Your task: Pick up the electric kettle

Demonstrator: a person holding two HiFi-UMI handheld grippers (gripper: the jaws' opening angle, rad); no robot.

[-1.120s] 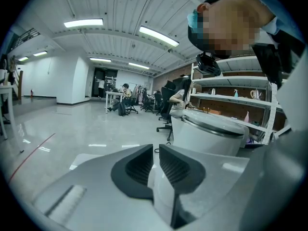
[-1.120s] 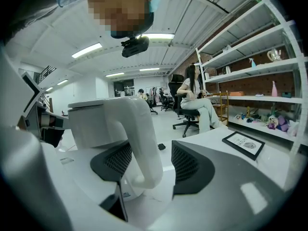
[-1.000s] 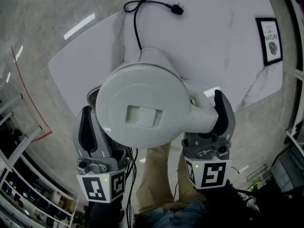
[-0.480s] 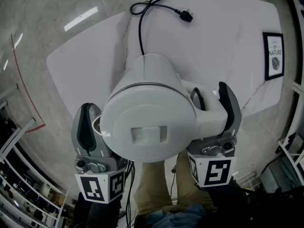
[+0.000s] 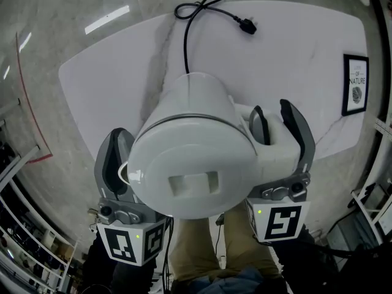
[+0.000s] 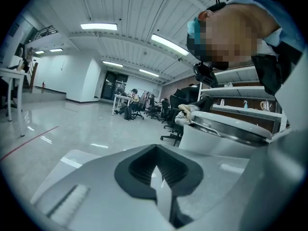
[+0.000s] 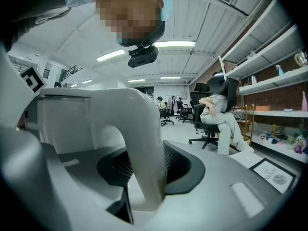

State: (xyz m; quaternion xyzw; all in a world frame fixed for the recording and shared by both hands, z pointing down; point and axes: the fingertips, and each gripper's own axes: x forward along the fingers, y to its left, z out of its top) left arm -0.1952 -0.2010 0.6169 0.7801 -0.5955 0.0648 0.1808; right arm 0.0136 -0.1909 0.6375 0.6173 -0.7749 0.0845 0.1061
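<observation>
The electric kettle point(image 5: 190, 158) is hanging clear of the table, tipped so that its flat lid is facing the head camera, and it is filling the middle of the head view between the two grippers. The right gripper point(image 5: 275, 118) is standing at the kettle's 3 o'clock, its jaws clamping the white handle point(image 5: 277, 143); the right gripper view is showing that handle passing upright between the two dark pads, touching both. The left gripper point(image 5: 122, 149) is sitting at the kettle's 9 o'clock, just beside the spout point(image 5: 127, 175). In the left gripper view its jaws are drawn almost together on a thin pale edge, which appears to be the spout lip, and the kettle's rim is rising close at 3 o'clock. The person's tan trousers point(image 5: 196, 256) are showing at 6 o'clock, under the kettle. The white marbled table point(image 5: 294, 54) is lying beyond and below the kettle. The black power cord point(image 5: 187, 35) is running across the tabletop from behind the kettle toward 12 o'clock, looping there and ending in a plug point(image 5: 247, 25). A black-framed sign point(image 5: 356, 84) is lying on the table's edge at 2 o'clock. A red line point(image 5: 27, 97) is crossing the glossy floor point(image 5: 61, 17) at 9 o'clock.
</observation>
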